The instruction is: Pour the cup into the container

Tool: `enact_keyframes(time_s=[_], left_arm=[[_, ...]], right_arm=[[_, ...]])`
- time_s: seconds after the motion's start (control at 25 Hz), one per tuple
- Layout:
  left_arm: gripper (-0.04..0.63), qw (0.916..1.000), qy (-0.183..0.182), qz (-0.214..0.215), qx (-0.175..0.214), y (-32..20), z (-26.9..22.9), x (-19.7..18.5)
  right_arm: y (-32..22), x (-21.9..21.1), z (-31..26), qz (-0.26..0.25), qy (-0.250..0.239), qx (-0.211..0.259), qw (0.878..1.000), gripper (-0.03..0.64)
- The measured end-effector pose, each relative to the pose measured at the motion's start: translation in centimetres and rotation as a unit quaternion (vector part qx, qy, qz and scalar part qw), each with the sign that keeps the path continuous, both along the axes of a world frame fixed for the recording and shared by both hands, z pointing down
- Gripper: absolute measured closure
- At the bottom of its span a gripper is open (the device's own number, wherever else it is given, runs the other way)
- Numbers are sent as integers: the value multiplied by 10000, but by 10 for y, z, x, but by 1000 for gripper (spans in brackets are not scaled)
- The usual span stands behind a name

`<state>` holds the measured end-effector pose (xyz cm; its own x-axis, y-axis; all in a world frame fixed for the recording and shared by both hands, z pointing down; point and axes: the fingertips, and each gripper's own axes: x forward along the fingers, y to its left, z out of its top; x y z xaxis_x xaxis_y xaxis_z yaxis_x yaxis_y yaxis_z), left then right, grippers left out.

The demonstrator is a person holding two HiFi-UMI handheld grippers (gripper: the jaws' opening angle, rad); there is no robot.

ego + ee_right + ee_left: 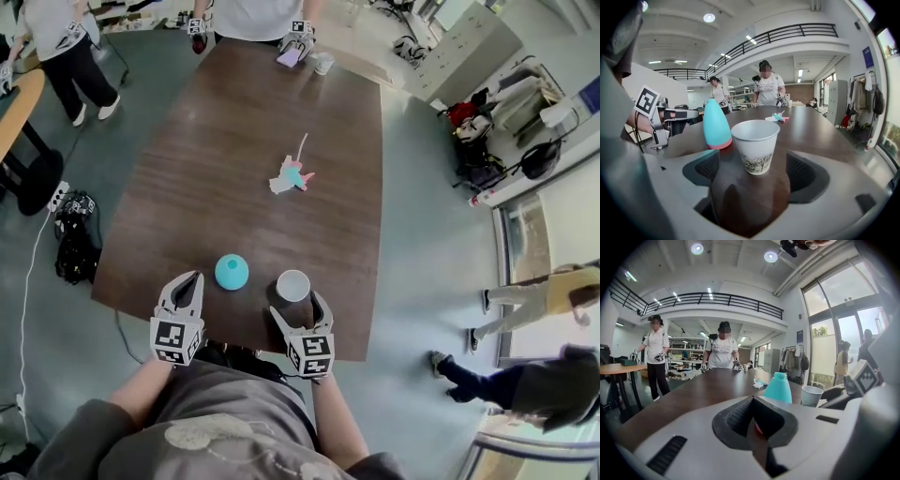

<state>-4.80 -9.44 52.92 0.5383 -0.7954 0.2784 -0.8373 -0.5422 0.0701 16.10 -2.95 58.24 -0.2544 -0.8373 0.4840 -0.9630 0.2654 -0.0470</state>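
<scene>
A white paper cup stands upright near the front edge of the dark wooden table. My right gripper is open around it. In the right gripper view the cup sits between the two wide-apart pads, and neither pad touches it. A teal bottle-shaped container stands just left of the cup, also in the right gripper view. My left gripper is shut on nothing, left of the container. Its view shows the container and the cup ahead to the right.
A small pink and teal toy lies mid-table. At the far end a person holds two grippers beside another cup. A black bag sits on the floor to the left. People stand by the window at right.
</scene>
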Motion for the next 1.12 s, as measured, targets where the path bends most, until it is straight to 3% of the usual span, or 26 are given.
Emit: enact_keyframes(time_s=[0.32, 0.56, 0.92, 1.12], left_arm=[[588, 9988, 453, -145, 78, -13, -29, -13], [588, 9989, 432, 41, 152, -14, -47, -5], [588, 9975, 435, 303, 463, -17, -83, -1], [588, 9971, 423, 429, 475, -13, -84, -4]], right_arm=[[17, 8, -50, 420, -299, 596, 9969, 192], [12, 5, -105, 579, -320, 1289, 9894, 207], [4, 0, -149, 1105, -125, 1977, 9739, 553], [2, -3, -155, 1252, 6, 2119, 9692, 626]])
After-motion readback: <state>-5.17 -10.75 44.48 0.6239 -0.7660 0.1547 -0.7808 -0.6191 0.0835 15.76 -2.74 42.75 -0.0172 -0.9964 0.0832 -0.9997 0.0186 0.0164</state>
